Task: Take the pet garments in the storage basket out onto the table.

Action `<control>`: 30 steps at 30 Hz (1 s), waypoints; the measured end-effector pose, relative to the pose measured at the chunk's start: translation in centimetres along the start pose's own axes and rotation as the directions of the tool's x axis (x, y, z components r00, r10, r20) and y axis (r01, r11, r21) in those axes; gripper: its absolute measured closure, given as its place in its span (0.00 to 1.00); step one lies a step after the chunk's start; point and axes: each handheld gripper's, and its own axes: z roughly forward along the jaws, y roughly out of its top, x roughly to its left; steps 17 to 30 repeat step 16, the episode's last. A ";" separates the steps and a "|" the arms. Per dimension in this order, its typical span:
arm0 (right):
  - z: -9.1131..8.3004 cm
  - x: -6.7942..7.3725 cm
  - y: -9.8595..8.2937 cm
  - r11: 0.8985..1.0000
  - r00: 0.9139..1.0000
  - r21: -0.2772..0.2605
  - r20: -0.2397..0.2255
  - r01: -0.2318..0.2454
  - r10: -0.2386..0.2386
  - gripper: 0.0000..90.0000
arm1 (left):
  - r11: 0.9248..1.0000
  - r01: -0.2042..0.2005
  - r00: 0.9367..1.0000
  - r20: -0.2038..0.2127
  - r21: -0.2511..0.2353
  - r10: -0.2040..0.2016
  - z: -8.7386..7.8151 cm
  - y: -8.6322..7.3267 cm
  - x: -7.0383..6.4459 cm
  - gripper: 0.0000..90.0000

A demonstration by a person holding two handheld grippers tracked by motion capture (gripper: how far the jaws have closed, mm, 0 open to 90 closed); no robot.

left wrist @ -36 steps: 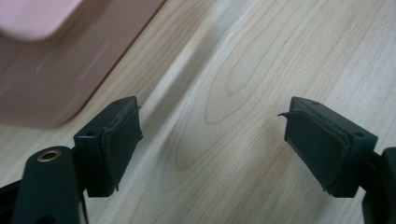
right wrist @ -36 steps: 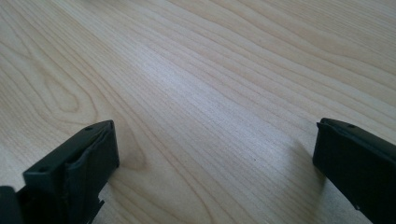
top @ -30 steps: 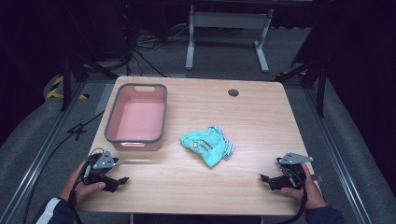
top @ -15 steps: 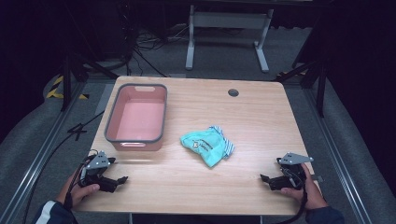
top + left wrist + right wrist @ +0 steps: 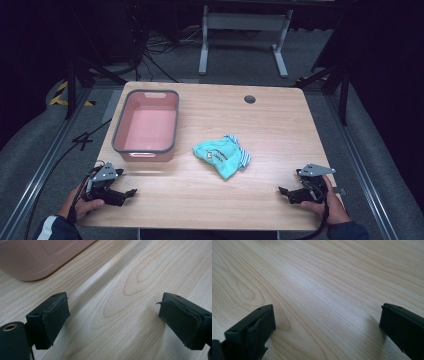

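Both the left gripper point(image 5: 131, 191) and right gripper point(image 5: 281, 190) rest with jaws apart, holding nothing, well short of the crumpled teal garment point(image 5: 223, 156) beside the pink bin point(image 5: 145, 128), so the work looks unstarted; next probably comes a reach to that cloth.

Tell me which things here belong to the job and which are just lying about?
Likely part of the job:
- teal cloth, crumpled mid-table
- pink bin, empty, left of it
- left tool and right tool, both open, resting near the table's front edge

Just about:
- round hole in the table
- grey stand on the floor behind
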 end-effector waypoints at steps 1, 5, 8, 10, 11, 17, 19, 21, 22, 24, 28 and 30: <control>0.0 0.0 0.0 1.000 1.000 0.000 0.000 0.000 0.000 0.01 | 1.000 0.000 1.000 0.000 0.000 0.000 0.0 0.0 0.0 0.11; 0.0 0.0 0.0 1.000 1.000 0.000 -0.001 0.002 -0.002 0.01 | 1.000 0.007 1.000 0.006 0.015 -0.007 0.1 0.2 -0.1 0.08; 0.0 0.0 0.0 1.000 1.000 0.001 -0.001 0.004 -0.004 0.01 | 1.000 0.006 1.000 -0.002 0.012 -0.006 0.2 0.2 -0.1 0.07; 0.0 0.0 0.0 1.000 1.000 0.001 -0.001 0.004 -0.004 0.01 | 1.000 0.006 1.000 0.000 0.015 -0.006 0.2 0.2 -0.1 0.07; 0.0 0.0 0.0 1.000 1.000 0.001 -0.001 0.004 -0.004 0.01 | 1.000 0.004 1.000 -0.001 0.013 -0.004 0.2 0.2 -0.1 0.06; 0.0 0.0 0.0 1.000 1.000 0.001 -0.001 0.004 -0.004 0.01 | 1.000 0.005 1.000 -0.006 0.015 -0.005 0.4 0.4 -0.1 0.03; 0.0 0.0 0.0 1.000 1.000 0.001 -0.001 0.004 -0.004 0.01 | 1.000 0.005 1.000 -0.006 0.015 -0.005 0.4 0.4 -0.1 0.03; 0.0 0.0 0.0 1.000 1.000 0.001 -0.001 0.004 -0.004 0.01 | 1.000 0.005 1.000 -0.006 0.015 -0.005 0.4 0.4 -0.1 0.03; 0.0 0.0 0.0 1.000 1.000 0.001 -0.001 0.004 -0.004 0.01 | 1.000 0.005 1.000 -0.006 0.015 -0.005 0.4 0.4 -0.1 0.03; 0.0 0.0 0.0 1.000 1.000 0.001 -0.001 0.004 -0.004 0.01 | 1.000 0.005 1.000 -0.006 0.015 -0.005 0.4 0.4 -0.1 0.03; 0.0 0.0 0.0 1.000 1.000 0.001 -0.001 0.004 -0.004 0.01 | 1.000 0.005 1.000 -0.006 0.015 -0.005 0.4 0.4 -0.1 0.03; 0.0 0.0 0.0 1.000 1.000 0.001 -0.001 0.004 -0.004 0.01 | 1.000 0.005 1.000 -0.006 0.015 -0.005 0.4 0.4 -0.1 0.03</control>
